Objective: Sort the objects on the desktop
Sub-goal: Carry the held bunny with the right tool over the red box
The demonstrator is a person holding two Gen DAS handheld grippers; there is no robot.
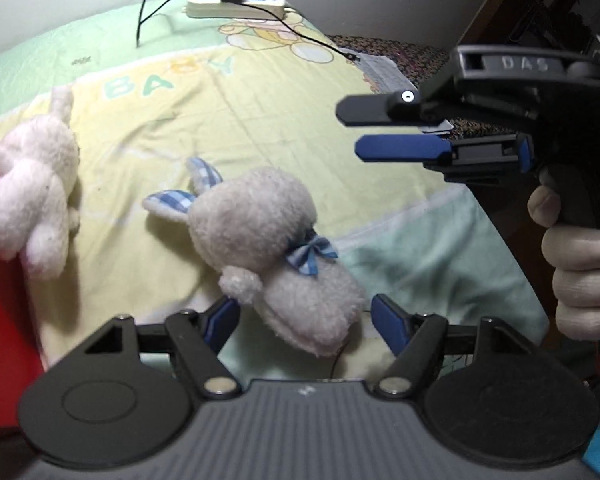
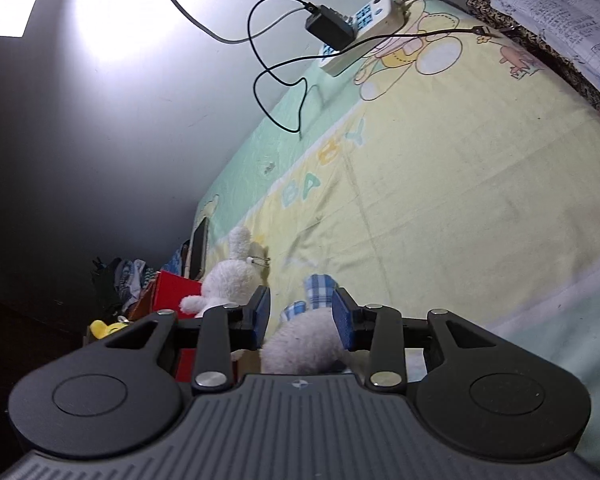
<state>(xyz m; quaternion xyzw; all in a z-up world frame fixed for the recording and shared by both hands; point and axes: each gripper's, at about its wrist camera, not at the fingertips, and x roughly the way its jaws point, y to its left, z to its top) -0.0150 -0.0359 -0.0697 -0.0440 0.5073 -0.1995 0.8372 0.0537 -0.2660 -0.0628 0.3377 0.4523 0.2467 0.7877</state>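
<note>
Little looks sorted — my left gripper, fingers spread, straddles the grey bunny on the desk; right gripper open, empty; white bunny waits by the red box.

A grey plush rabbit with blue-checked ear linings and a blue-checked bow at its neck lies on its side on the near middle of the yellow-and-green baby blanket, ears pointing far-left and its body trailing near-right. A white plush rabbit lies well apart to its left, at the blanket's left edge, fluffy and plain, one ear stretched toward the far side. In the right wrist view the white one lies just beside a red box, with a small metal pin or clip showing at its head.
</note>
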